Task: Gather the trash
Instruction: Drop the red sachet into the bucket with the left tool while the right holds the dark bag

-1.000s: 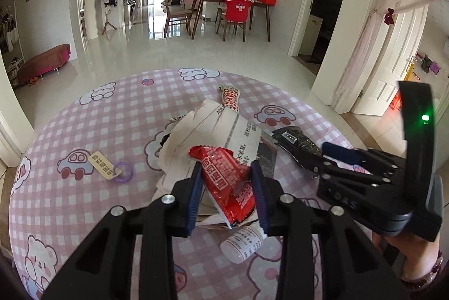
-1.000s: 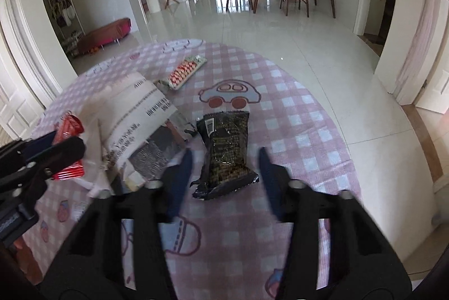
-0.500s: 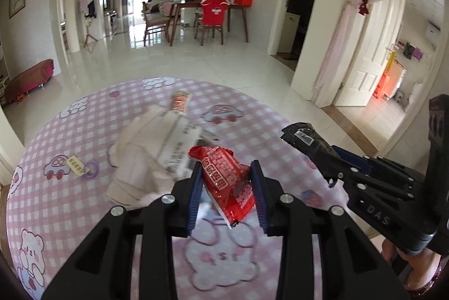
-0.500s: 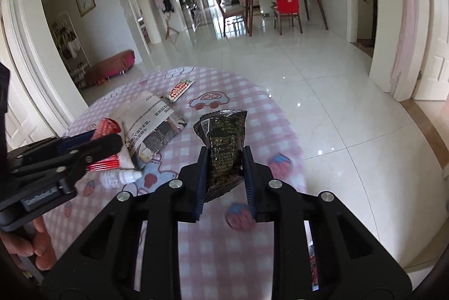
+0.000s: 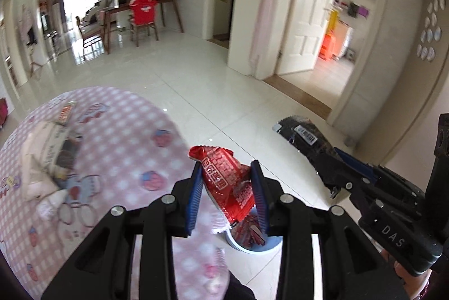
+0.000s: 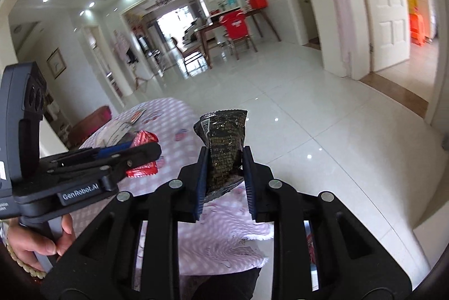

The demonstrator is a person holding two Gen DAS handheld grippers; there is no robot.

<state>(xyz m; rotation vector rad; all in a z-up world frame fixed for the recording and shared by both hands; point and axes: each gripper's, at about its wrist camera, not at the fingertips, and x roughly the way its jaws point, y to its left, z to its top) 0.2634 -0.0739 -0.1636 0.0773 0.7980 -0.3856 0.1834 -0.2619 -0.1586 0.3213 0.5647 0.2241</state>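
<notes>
My left gripper (image 5: pixel 226 168) is shut on a crumpled red snack wrapper (image 5: pixel 221 179), held past the right edge of the round table with the pink checked cloth (image 5: pixel 112 131). Right below it on the floor stands a light blue bin (image 5: pixel 252 248) with red scraps inside. My right gripper (image 6: pixel 225 152) is shut on a dark, shiny snack wrapper (image 6: pixel 224 137), over the table's edge and the white tiles. In the left wrist view the right gripper (image 5: pixel 328 159) sits to the right with the dark wrapper (image 5: pixel 303 133) sticking out ahead. The left gripper (image 6: pixel 155 149) shows at the left of the right wrist view.
On the table lie a pile of folded papers (image 5: pixel 47 148), a small white bottle (image 5: pixel 49 204) and a red-and-white blister strip (image 5: pixel 66 111). White floor tiles (image 5: pixel 224 92) stretch ahead. White doors (image 5: pixel 303 19) and a doorway stand at the right; a dining table with chairs (image 5: pixel 140 19) is far back.
Both grippers swung right, off the middle of the table to its edge. The right gripper closed on the dark wrapper and lifted it. The blue bin came into view under the left gripper.
</notes>
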